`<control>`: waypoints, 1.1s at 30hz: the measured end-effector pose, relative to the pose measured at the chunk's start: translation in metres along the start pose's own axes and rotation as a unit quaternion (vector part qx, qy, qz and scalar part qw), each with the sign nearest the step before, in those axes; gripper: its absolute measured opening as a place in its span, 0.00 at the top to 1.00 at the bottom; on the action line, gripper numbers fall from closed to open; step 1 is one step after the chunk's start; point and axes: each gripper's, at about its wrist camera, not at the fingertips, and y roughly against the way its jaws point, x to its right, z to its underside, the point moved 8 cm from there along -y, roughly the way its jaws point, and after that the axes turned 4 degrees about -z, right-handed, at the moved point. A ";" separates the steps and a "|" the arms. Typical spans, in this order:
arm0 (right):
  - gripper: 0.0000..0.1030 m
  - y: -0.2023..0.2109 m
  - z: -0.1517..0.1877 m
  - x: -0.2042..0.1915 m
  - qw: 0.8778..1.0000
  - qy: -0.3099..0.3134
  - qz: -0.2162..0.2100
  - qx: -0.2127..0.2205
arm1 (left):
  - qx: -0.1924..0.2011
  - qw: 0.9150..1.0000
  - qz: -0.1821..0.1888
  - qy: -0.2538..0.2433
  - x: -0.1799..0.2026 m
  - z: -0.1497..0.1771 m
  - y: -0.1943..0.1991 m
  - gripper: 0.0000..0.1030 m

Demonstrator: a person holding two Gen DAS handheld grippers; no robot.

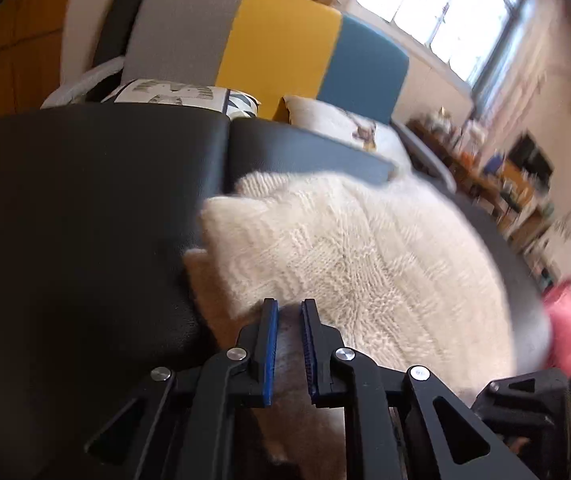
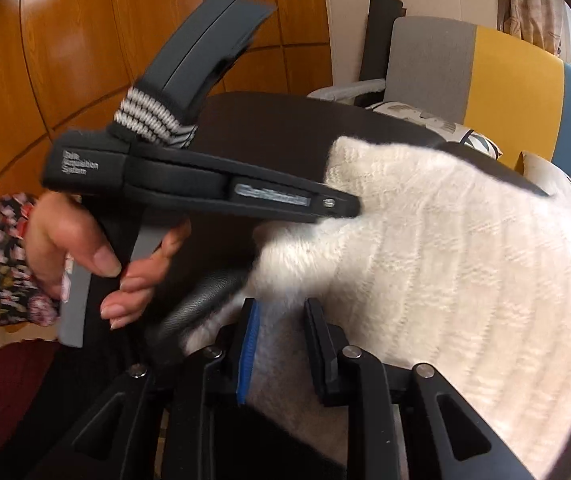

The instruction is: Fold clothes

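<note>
Cream knit fills the middle and lower right of both views: the sweater (image 1: 365,256) lies spread on a black padded surface (image 1: 85,208), with a folded edge or sleeve pointing toward the upper left of the left wrist frame.

Your left gripper (image 1: 288,314), bottom centre of its view, has its jaws drawn narrow with knit between the blue pads, so it appears to pinch the near edge of the sweater; in the right wrist view its body reaches in from the left, its tip buried in the wool, your left hand (image 2: 97,256) on the trigger. That grip probably serves to carry the edge over for a fold.

Your right gripper (image 2: 281,320), bottom centre of its own view, stands somewhat wider, with fabric running between the fingers; whether the pads actually press the cloth I cannot tell.

Much is lost. Motion blur smears the sweater's edges, the gripper bodies cover the near hem, and you cannot make out neckline, the sleeves or how many layers are stacked. Behind, at the top of the frame, a grey, yellow and blue headboard (image 1: 277,44) and pillows are cut off.
</note>
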 end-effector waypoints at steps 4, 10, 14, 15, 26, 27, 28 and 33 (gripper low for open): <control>0.70 0.062 -0.012 0.053 0.993 -0.076 0.042 0.077 | 0.027 0.995 0.015 0.098 -0.017 -0.009 0.030 0.83; 0.68 0.108 -0.001 0.139 0.962 -0.235 0.091 0.105 | 0.014 0.998 0.003 0.067 0.018 -0.012 0.036 0.65; 0.67 0.103 0.005 0.183 0.949 -0.286 0.097 0.092 | 0.016 0.999 -0.051 -0.008 0.048 -0.021 0.027 0.50; 0.63 0.104 0.011 0.186 0.947 -0.297 0.086 0.087 | 0.006 0.997 -0.077 -0.023 0.048 -0.021 0.019 0.49; 0.48 0.102 0.042 0.216 0.916 -0.396 0.000 0.063 | -0.082 0.984 -0.085 0.134 -0.034 0.018 -0.013 0.23; 0.48 0.103 0.044 0.215 0.916 -0.396 -0.001 0.064 | -0.076 0.986 -0.100 0.112 -0.032 0.018 -0.011 0.22; 0.48 0.103 0.045 0.215 0.916 -0.395 -0.003 0.064 | -0.073 0.987 -0.101 0.106 -0.033 0.018 -0.010 0.21; 0.47 0.093 0.042 0.220 0.917 -0.395 -0.019 0.056 | -0.078 0.987 -0.060 0.127 -0.043 0.016 -0.009 0.21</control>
